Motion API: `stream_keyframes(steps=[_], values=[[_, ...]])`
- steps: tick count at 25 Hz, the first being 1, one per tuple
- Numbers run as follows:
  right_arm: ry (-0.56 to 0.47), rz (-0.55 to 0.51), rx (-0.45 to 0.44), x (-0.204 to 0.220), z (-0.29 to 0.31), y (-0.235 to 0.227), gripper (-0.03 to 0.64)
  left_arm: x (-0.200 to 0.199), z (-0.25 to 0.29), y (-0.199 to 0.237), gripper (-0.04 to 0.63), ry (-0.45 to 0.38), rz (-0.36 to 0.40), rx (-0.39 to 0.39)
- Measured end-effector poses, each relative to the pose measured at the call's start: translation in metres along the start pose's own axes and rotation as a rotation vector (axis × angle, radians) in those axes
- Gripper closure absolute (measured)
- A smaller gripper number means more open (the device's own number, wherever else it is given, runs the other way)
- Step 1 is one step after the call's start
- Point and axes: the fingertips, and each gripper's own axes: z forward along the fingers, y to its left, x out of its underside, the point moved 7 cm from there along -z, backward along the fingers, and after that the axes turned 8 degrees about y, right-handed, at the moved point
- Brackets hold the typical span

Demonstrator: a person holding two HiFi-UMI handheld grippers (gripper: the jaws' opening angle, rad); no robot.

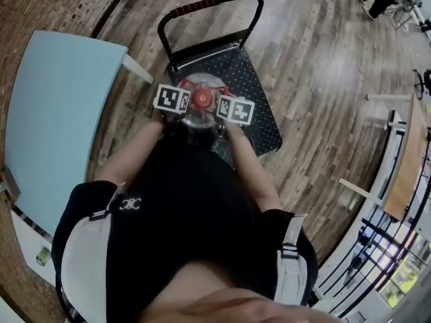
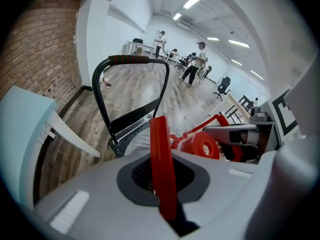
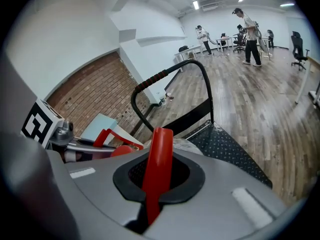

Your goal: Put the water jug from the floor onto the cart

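The water jug (image 1: 202, 101) is seen upright between the left gripper (image 2: 161, 134) and the right gripper (image 3: 159, 144) — both with jaws pressed together, equally near. The cart (image 1: 261, 110) deck lies directly beneath it — a straight lowering is judged to remain.

water jug (image 1: 201, 99): red cap between left tongs (image 1: 176, 106) and right tongs (image 1: 229, 112) | cart (image 1: 261, 106): dark deck under it

Wood floor (image 1: 323, 66): black flat cart (image 1: 259, 106) w/ red-grip handle (image 1: 202, 7) on it; lt-blue table (image 1: 54, 113) just beside cart.
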Motion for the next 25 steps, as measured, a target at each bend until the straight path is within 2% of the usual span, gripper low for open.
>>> stream_keyframes(steps=[5,12,20,25], values=[[0.079,-0.001,0.055,-0.011,0.039,0.002,0.603,-0.011,0.029,0.032,0.586,0.030,-0.027,0.040],[0.170,-0.029,0.140,-0.031,0.093,-0.005,0.603,-0.032,0.068,0.066,0.578,0.104,0.005,0.013],[0.238,0.050,0.161,-0.032,0.142,-0.013,0.603,-0.041,0.106,0.094,0.577,0.144,0.047,-0.033],[0.258,0.043,0.177,-0.039,0.155,-0.017,0.603,-0.051,0.115,0.103,0.572,0.128,0.036,-0.011]])
